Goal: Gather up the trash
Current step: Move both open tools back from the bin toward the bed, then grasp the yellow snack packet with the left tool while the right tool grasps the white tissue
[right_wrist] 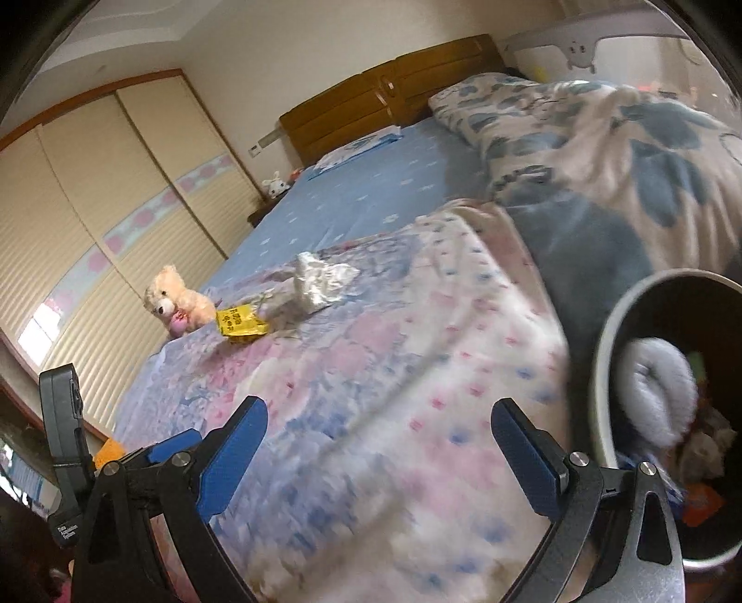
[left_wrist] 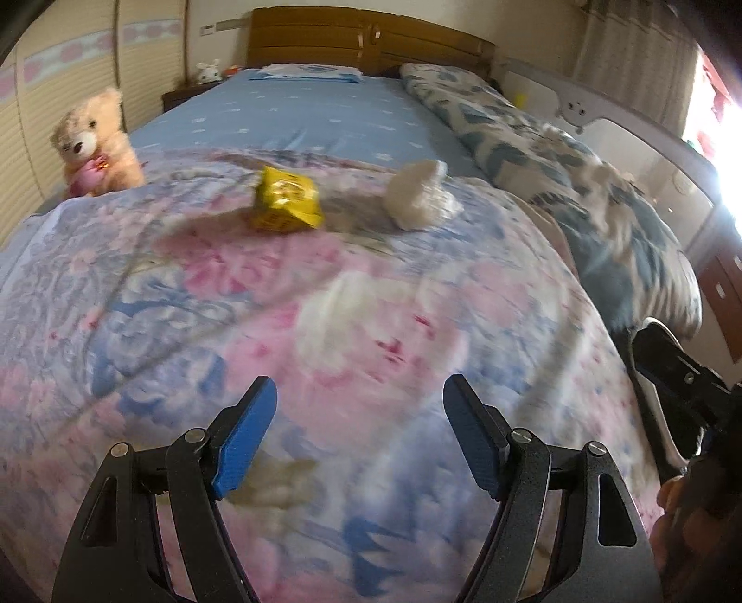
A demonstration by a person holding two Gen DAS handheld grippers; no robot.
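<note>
A yellow snack wrapper (left_wrist: 286,199) and a crumpled clear plastic wrapper (left_wrist: 421,195) lie on the floral quilt (left_wrist: 232,301), far ahead of my left gripper (left_wrist: 359,413), which is open and empty. In the right wrist view the yellow wrapper (right_wrist: 242,320) and plastic wrapper (right_wrist: 320,278) lie ahead to the left. My right gripper (right_wrist: 378,438) is open and empty over the quilt (right_wrist: 394,371). A round trash bin (right_wrist: 612,334) stands at the right, holding a grey-white rolled item (right_wrist: 658,389) and other trash.
A plush bear (left_wrist: 95,144) sits at the quilt's left edge. A blue-patterned duvet (left_wrist: 556,153) is heaped along the right. A wooden headboard (left_wrist: 366,41) and wardrobe doors (right_wrist: 92,195) are behind. The other gripper's body (left_wrist: 681,380) shows at right.
</note>
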